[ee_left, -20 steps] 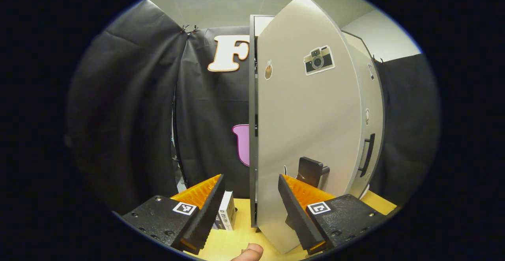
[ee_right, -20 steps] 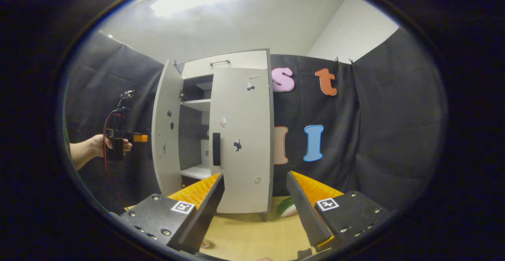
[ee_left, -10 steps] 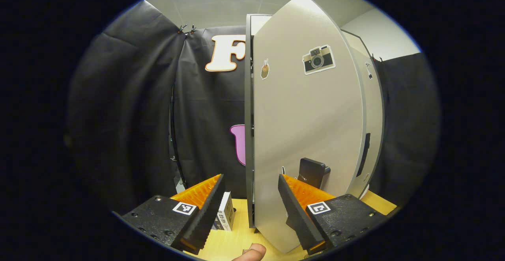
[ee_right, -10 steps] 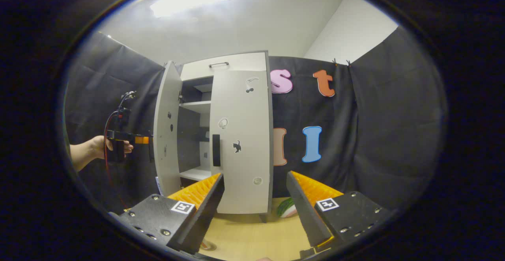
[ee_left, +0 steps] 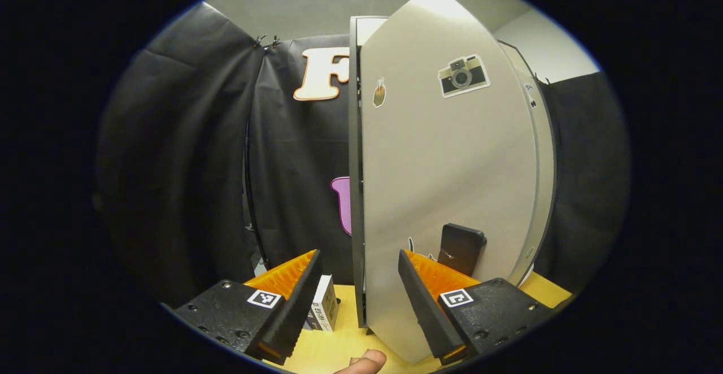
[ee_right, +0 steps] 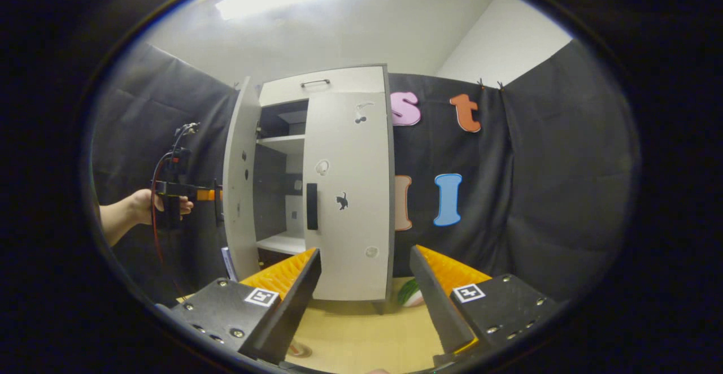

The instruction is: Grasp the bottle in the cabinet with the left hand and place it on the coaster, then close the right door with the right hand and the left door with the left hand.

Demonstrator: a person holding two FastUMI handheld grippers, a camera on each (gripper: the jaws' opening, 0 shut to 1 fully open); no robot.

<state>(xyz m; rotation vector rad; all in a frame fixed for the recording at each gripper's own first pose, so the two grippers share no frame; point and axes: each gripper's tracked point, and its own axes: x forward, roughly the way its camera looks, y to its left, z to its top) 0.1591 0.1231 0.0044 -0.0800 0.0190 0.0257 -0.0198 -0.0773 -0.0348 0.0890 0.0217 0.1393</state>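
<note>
Our left tool (ee_left: pixel 356 300) gapes against the half-open left door (ee_left: pixel 440 165); our right tool (ee_right: pixel 364 300), open too, faces the closed right door (ee_right: pixel 347 193).

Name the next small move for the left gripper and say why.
Probably keep pushing the left door toward the cabinet. In the right gripper view the right door looks shut, while the left door stands ajar with shelves showing in the gap. The left gripper is at that door's outer face, fingers apart, so a steady push should close it.
</note>
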